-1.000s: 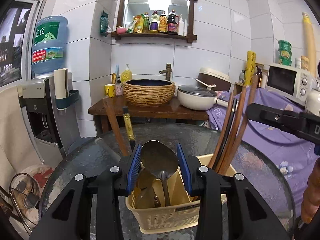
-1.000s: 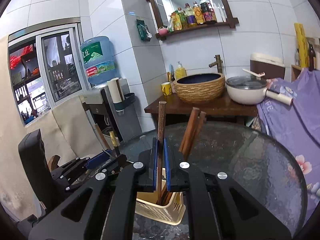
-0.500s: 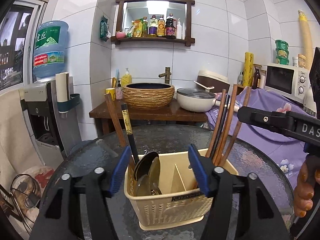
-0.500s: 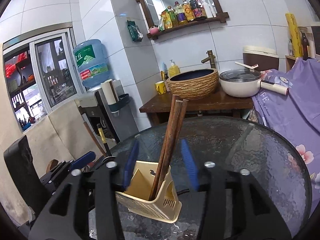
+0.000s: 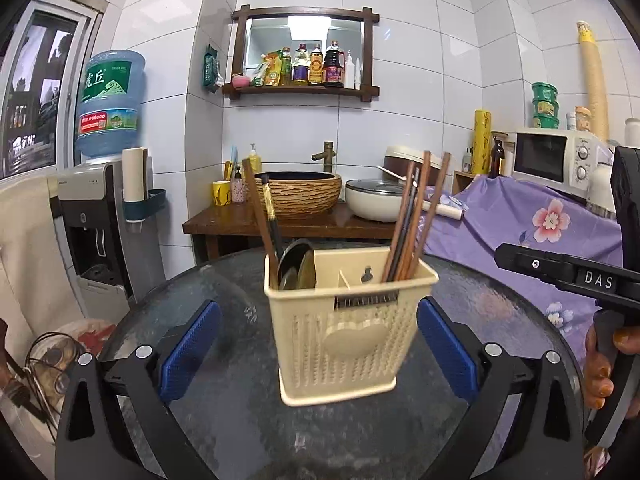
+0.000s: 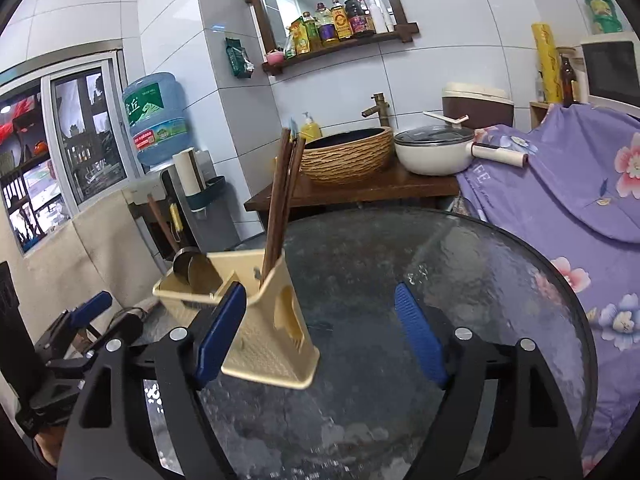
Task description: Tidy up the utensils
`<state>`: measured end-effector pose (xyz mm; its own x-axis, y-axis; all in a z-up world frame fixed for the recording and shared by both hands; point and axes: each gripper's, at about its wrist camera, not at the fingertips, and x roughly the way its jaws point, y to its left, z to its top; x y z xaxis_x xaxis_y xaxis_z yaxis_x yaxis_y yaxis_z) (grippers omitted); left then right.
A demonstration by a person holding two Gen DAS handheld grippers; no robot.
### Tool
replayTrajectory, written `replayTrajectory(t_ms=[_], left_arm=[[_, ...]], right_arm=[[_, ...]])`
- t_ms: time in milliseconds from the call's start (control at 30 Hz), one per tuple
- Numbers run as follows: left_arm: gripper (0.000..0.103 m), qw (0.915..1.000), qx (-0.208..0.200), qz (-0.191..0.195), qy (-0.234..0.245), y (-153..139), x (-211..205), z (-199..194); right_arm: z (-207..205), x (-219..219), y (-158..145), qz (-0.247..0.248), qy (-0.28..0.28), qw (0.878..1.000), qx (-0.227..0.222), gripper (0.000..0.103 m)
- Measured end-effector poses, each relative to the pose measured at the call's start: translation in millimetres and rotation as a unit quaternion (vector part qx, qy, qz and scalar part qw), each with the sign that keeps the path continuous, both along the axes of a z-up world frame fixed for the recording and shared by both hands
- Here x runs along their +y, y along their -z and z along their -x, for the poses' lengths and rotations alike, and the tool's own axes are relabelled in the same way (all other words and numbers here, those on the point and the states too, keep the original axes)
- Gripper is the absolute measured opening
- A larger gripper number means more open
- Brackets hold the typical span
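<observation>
A cream perforated plastic utensil caddy (image 5: 344, 320) is standing upright on the round dark glass table (image 5: 248, 424). Metal spoons (image 5: 297, 266) and two dark sticks are leaning in the caddy's left compartment, while brown wooden chopsticks (image 5: 412, 216) are leaning in its right compartment. The left gripper (image 5: 320, 344) is hovering in front of the caddy, its blue-padded jaws spread wide, gripping nothing. The right gripper (image 6: 320, 334) is hanging to the caddy's right, jaws likewise spread and empty, its left pad overlapping the caddy's near corner.
</observation>
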<state>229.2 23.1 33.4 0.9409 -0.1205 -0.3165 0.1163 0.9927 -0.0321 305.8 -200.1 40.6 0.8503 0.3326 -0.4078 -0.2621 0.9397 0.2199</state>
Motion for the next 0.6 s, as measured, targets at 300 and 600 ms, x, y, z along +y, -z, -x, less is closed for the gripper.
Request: replayTrajectory(t_ms=[300,600], left_arm=[[0.096,0.9999,0.008,-0.002,-0.008,29,12,77],[0.096,0.9996,-0.010,-0.002,-0.026,37,17,140]], right_arm=[[90,9,45,0.047,0.005,0.999,-0.020,0.093],[180,28,58,0.071,-0.008,0.995,-0.074,0.097]])
